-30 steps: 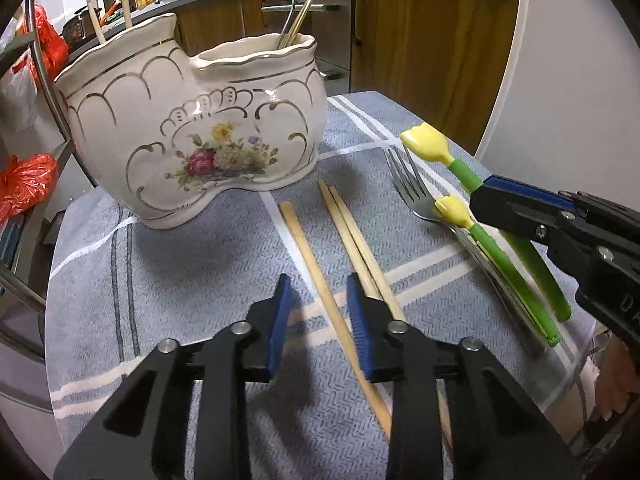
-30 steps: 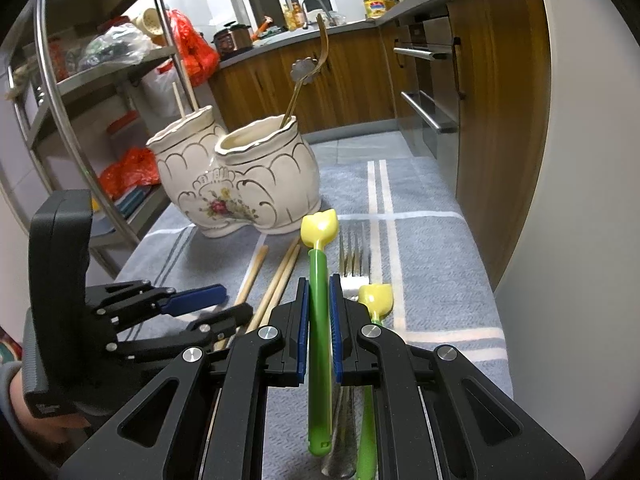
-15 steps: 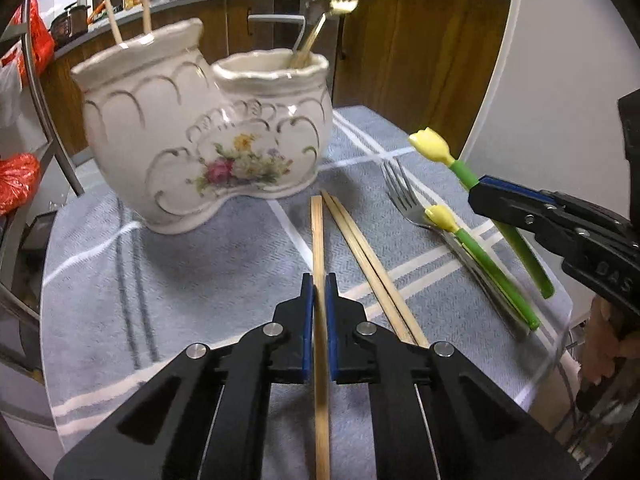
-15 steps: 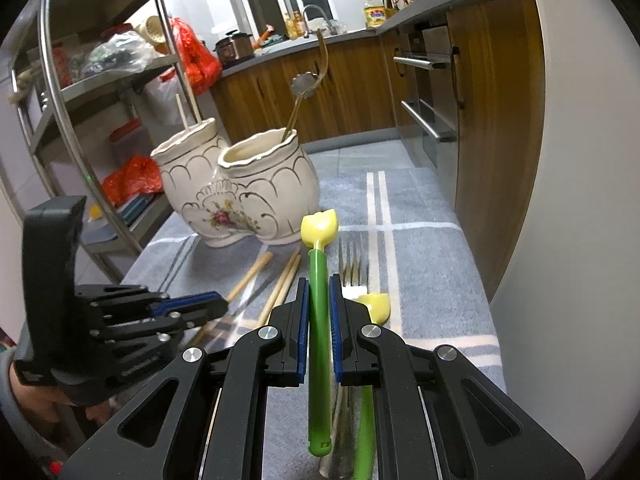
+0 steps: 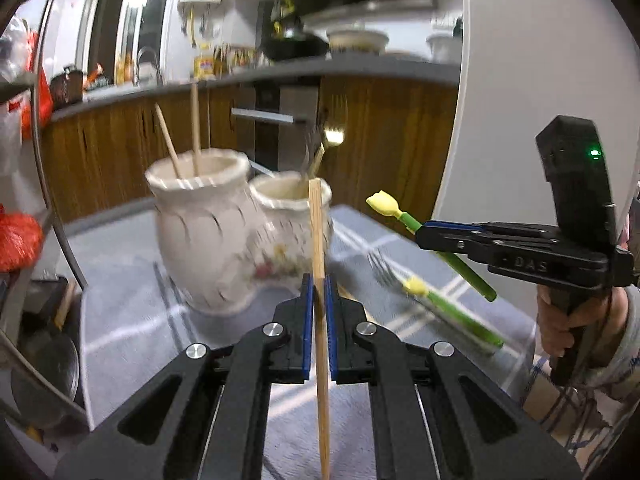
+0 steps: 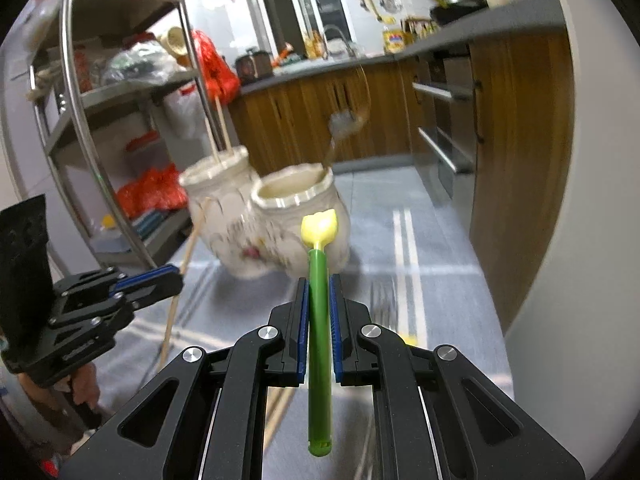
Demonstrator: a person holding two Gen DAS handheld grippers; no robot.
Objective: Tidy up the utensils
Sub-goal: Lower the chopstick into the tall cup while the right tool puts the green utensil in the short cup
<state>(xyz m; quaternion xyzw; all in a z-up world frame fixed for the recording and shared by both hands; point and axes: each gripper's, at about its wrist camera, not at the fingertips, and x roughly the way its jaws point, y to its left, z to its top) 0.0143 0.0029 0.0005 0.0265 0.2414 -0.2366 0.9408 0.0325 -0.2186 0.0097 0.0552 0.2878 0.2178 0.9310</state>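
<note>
A: What is each hand-held gripper doing?

B: In the left wrist view, the left hand-held gripper (image 5: 319, 280) at lower centre pinches a wooden chopstick (image 5: 320, 320) between its blue pads, clear of the cloth. In the right wrist view, the right hand-held gripper (image 6: 319, 280) pinches a green utensil with a yellow tulip end (image 6: 320, 320), pointing up the frame.

A: Where is the holder?

B: The cream two-pot ceramic holder (image 5: 224, 236) stands mid-frame on the grey striped cloth (image 5: 132, 292) covering the desk. Two chopsticks stand in its left pot (image 5: 196, 128); a gold fork (image 5: 326, 144) leans in the right pot.

A: What else lies around?

B: A fork (image 5: 380, 270) and a second green utensil (image 5: 452, 312) lie on the cloth at right. A metal shelf rack (image 6: 88, 120) stands at left, wooden kitchen cabinets (image 6: 320, 112) behind.
</note>
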